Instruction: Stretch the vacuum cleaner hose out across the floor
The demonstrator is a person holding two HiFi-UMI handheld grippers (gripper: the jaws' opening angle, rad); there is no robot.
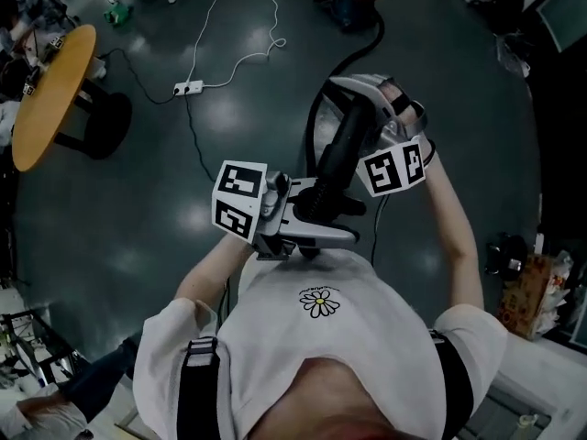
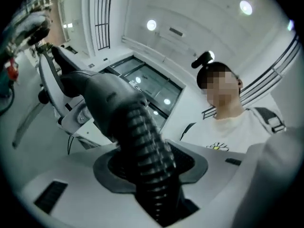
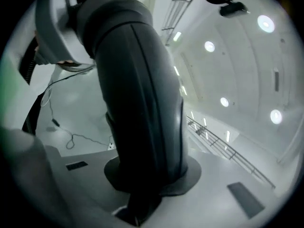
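Left gripper [image 2: 152, 172] clamping hose [image 2: 142, 132], right gripper [image 3: 152, 177] clamping handle [image 3: 137, 89]

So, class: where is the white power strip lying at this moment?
Head view: the power strip lies on the dark floor, upper left, right of the round wooden table.

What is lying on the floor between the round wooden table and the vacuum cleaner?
A white power strip with its white cord, seen in the head view.
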